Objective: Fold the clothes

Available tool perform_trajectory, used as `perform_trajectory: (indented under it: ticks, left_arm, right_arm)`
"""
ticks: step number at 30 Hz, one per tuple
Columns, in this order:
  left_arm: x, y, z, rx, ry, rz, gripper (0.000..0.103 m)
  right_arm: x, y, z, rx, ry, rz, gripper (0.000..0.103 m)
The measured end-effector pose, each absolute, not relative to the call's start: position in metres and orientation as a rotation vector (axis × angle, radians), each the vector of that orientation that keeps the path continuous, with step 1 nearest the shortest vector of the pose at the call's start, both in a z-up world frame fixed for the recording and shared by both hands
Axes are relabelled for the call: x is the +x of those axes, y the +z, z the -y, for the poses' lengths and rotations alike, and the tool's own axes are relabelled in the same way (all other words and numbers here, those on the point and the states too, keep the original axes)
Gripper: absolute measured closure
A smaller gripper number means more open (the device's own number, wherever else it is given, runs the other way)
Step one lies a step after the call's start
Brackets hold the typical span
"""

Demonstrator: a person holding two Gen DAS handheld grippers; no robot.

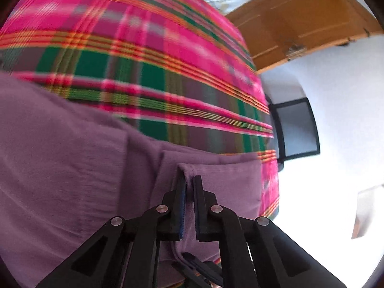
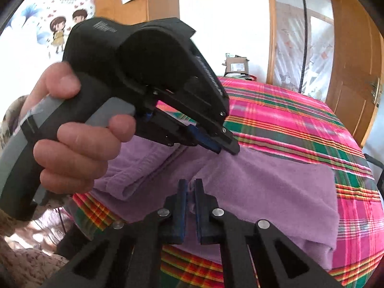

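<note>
A plaid bedspread [image 2: 300,120] in pink, green and orange is covering the bed and serving as the folding surface. A purple garment [image 2: 276,192] is lying on it near the front edge, partly folded, with a doubled, rolled-looking layer sitting at the left in the right wrist view and a flatter panel spreading out to the right. A wooden door [image 2: 355,72] is standing behind the bed, and a cartoon wall sticker [image 2: 60,31] is showing on the wall at the far left.

A hand [image 2: 79,148] is wrapping around the handle of the left gripper [image 2: 228,150], which is angling down so that its tips are meeting the cloth at a raised ridge; its jaws are pressed nearly together on a pinch of purple fabric, as its own camera is showing at close range [image 1: 189,182]. The right gripper [image 2: 189,187] is pinching the same garment a little nearer the front edge, its jaws likewise nearly closed with a sliver of cloth between them.

Both grips are sitting close together along one fold, probably so the layer can be lifted and carried over evenly without sagging between them.
</note>
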State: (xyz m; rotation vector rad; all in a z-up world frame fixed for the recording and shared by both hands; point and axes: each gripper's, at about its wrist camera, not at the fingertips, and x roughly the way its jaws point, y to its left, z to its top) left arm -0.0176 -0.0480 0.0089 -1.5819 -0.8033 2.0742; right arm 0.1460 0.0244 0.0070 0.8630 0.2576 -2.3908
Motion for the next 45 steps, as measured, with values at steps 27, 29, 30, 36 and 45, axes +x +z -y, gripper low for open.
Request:
perform_trajectory:
  ticks: [27, 29, 30, 36, 45]
  left_arm:
    - [-0.005, 0.026, 0.068, -1.546, 2.050, 0.851, 0.082]
    - [-0.004, 0.027, 0.072, -1.537, 2.050, 0.871, 0.082]
    - [-0.003, 0.028, 0.073, -1.535, 2.043, 0.866, 0.082]
    - [-0.003, 0.034, 0.062, -1.533, 2.002, 0.828, 0.082]
    - [-0.008, 0.057, 0.059, -1.466, 1.972, 0.858, 0.076]
  right_arm:
    - [0.140, -0.020, 0.008, 0.882, -2.540, -0.549, 0.055]
    - [0.146, -0.018, 0.005, 0.891, -2.550, -0.521, 0.061]
    - [0.145, -0.016, 0.005, 0.904, -2.553, -0.509, 0.070]
    - [0.143, 0.002, -0.013, 0.919, -2.567, -0.435, 0.095]
    - [0.172, 0.055, -0.056, 0.883, -2.711, -0.288, 0.096]
